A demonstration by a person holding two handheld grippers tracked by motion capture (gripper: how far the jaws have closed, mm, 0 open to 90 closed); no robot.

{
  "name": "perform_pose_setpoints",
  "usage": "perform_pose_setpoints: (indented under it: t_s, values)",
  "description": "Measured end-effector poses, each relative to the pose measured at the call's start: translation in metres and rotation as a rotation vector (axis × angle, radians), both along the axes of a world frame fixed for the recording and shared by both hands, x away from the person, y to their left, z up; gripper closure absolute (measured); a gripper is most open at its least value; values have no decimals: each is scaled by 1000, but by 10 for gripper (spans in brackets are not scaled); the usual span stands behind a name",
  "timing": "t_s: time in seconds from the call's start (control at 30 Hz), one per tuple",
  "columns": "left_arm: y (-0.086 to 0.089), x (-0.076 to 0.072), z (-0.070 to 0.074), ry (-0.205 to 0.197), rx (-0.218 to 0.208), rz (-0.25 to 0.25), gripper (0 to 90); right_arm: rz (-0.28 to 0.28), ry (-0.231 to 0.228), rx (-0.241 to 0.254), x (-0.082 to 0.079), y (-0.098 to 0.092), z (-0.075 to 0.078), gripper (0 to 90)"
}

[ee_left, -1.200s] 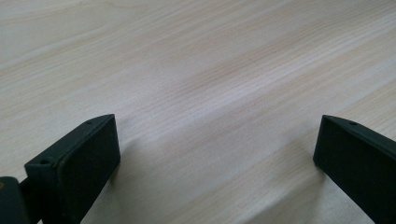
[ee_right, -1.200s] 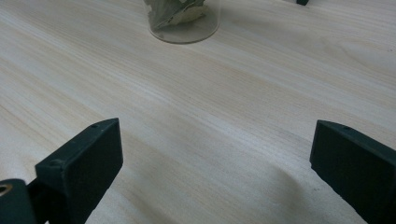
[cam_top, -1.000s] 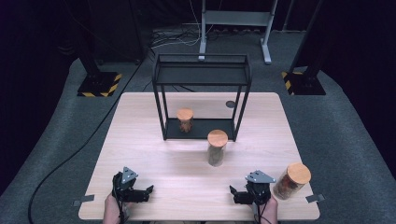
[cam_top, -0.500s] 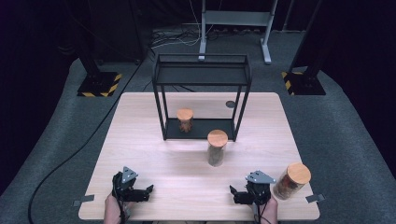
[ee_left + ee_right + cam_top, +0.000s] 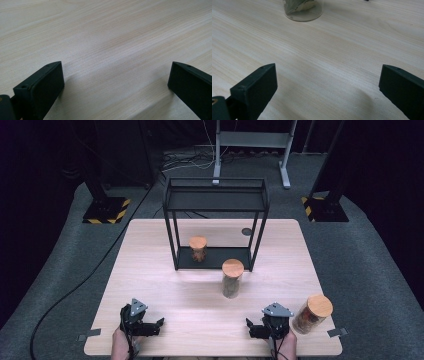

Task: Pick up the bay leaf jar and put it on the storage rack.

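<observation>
Three glass jars with cork lids stand on the wooden table (image 5: 165,285). A small one (image 5: 198,248) sits on the bottom shelf of a black wire rack (image 5: 215,200). A taller one (image 5: 232,278) stands in front of the rack, and its base (image 5: 303,10) shows in the right gripper view. The third jar (image 5: 312,313) stands at the front right, just right of my right gripper (image 5: 256,328). My left gripper (image 5: 152,327) rests at the front left. Both grippers are open, jaws wide apart over bare wood (image 5: 115,82), holding nothing.
A small dark round mark (image 5: 246,232) lies on the table behind the rack's right side. Beyond the table are grey carpet, a cable (image 5: 75,285), black stands with yellow-striped bases (image 5: 105,212) and a metal frame (image 5: 252,140).
</observation>
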State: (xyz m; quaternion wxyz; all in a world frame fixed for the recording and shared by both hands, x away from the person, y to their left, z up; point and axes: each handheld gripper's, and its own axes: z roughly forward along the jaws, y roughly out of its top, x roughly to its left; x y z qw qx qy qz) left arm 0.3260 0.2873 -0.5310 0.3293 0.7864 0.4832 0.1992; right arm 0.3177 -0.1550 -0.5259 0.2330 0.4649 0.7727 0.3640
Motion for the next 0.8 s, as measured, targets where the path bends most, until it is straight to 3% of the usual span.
perform_pose_setpoints:
  t_s: [0.27,0.5,0.8]
  values:
    - [0,0,0,0,0,1,0,-10,16,-41,3,5,0,11]
    - [0,0,0,0,0,1,0,23,9,17,10,14,5,3]
    - [0,0,0,0,0,1,0,106,-44,71,38,39,28,3]
